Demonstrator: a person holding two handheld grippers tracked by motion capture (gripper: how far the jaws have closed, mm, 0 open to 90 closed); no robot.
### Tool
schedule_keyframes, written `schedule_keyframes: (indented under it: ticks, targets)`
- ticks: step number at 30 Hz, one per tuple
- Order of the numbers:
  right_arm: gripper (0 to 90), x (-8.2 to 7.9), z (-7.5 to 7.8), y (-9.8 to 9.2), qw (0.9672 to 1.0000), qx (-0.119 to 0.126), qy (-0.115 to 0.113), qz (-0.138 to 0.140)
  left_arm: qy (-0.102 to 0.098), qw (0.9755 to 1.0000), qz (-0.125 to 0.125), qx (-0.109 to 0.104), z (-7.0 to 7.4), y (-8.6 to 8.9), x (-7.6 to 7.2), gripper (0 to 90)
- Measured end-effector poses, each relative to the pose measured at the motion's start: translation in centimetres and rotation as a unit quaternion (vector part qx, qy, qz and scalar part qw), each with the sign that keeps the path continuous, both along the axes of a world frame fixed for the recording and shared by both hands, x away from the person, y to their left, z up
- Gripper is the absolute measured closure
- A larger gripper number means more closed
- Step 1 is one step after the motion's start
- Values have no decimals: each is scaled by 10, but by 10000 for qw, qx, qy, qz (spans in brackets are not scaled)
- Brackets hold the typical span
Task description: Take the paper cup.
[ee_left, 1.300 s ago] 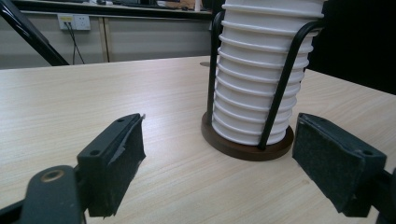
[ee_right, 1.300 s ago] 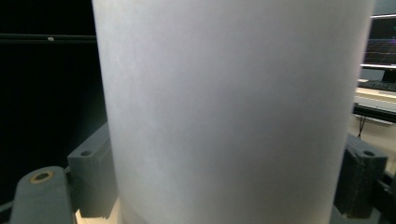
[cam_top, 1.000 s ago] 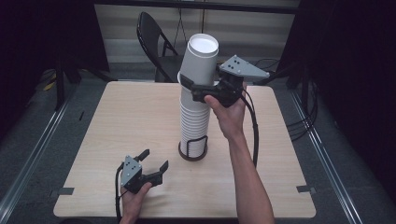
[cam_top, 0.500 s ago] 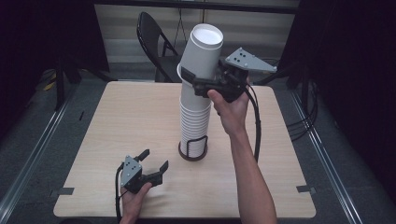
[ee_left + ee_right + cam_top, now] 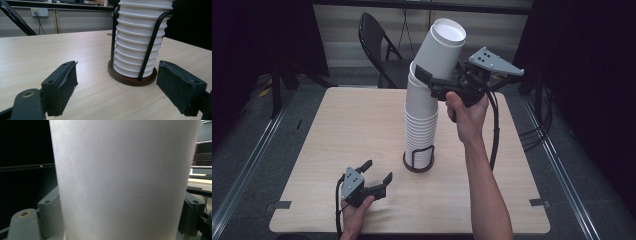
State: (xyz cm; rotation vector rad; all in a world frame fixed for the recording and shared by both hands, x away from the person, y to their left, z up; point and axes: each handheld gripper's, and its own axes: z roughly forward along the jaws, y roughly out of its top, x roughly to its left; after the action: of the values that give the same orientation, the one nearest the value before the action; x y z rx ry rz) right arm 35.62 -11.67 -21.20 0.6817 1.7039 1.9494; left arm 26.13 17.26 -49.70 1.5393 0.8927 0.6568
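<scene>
A black folding chair (image 5: 379,47) stands past the right gripper (image 5: 439,75), off to its left. The pale wooden table (image 5: 337,130) lies beneath the left gripper (image 5: 377,170). A wall socket (image 5: 40,11) sits far ahead of it.

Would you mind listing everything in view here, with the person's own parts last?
Top cup: one, white, tilted, lifted at the top of the stack, held in the right tongs.
Cup stack: one tall stack, white, nested in the holder at mid-table.
Holder: one, dark round base with black wire uprights, on the table.
Table: one, light wood.
Chair: one, black, folding, behind the table.
Cables: several, black, on the floor to the right.
Left tongs: one, black, open, low over the table's near left.
Right tongs: one, black with a grey plate, shut on the top cup.
Hands: two, left, right.
</scene>
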Motion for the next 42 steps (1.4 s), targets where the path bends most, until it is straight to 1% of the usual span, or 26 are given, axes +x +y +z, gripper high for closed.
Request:
schedule_keyframes:
  ticks: [3,6,8,10,13,16,17,19,20,21,24,25,27,30,32,33,35,36,38,39,40,41,42]
  targets:
    - [151,-1,2,-2,10000,10,-4,3,-5,10000,-4,4,0,0,0,166]
    - [151,-1,3,-6,10000,-7,25,-68,-1,10000,-19,9,0,0,0,170]
    - [152,-1,2,-12,9998,56,91,-137,18,10000,-29,2,0,0,0,173]
    - [152,-1,2,-14,9998,72,99,-147,11,10000,-22,11,0,0,0,173]
    - [154,-2,2,-23,9995,125,119,-261,14,10000,-17,40,0,0,0,173]
    - [157,-3,2,-27,9993,151,155,-293,7,10000,-14,41,0,0,0,173]
    - [159,-4,1,-32,9991,207,192,-308,6,10000,-9,40,0,0,0,173]
    - [159,-5,-1,-36,9989,235,239,-337,5,10000,-10,29,0,0,0,173]
    - [159,-5,-1,-36,9989,235,239,-337,5,10000,-10,29,0,0,0,173]
    - [159,-6,-4,-41,9987,252,261,-366,-12,10000,-17,47,0,0,0,172]
    - [159,-7,-7,-45,9984,253,304,-399,-13,10000,8,31,0,0,0,172]
    - [159,-8,-11,-49,9982,231,335,-446,-17,10000,64,9,0,0,-1,172]
    - [159,-10,-14,-52,9978,235,370,-491,-17,10000,90,4,0,0,0,173]
    - [159,-12,-20,-60,9969,213,374,-662,-40,9999,92,-18,0,1,-1,172]
    - [159,-12,-22,-63,9966,223,404,-679,-38,9999,90,-20,0,1,-1,169]
    - [159,-13,-24,-66,9963,248,446,-695,-8,10000,89,-43,0,1,-1,169]
    - [159,-14,-31,-71,9956,223,540,-737,10,9999,74,-78,0,3,0,162]
    - [159,-15,-33,-72,9955,195,548,-742,69,9998,63,-167,0,4,0,162]
    - [159,-15,-37,-72,9953,71,576,-770,162,9997,113,-161,2,6,0,166]
    - [159,-16,-41,-72,9951,-15,616,-778,169,9996,144,-163,2,6,0,167]
    - [159,-16,-44,-72,9948,-37,656,-775,169,9996,144,-163,2,6,0,171]
    - [159,-17,-48,-74,9945,-43,697,-783,216,9995,159,-194,3,6,1,178]
    - [159,-17,-48,-74,9945,-43,697,-783,216,9995,159,-194,3,6,1,180]
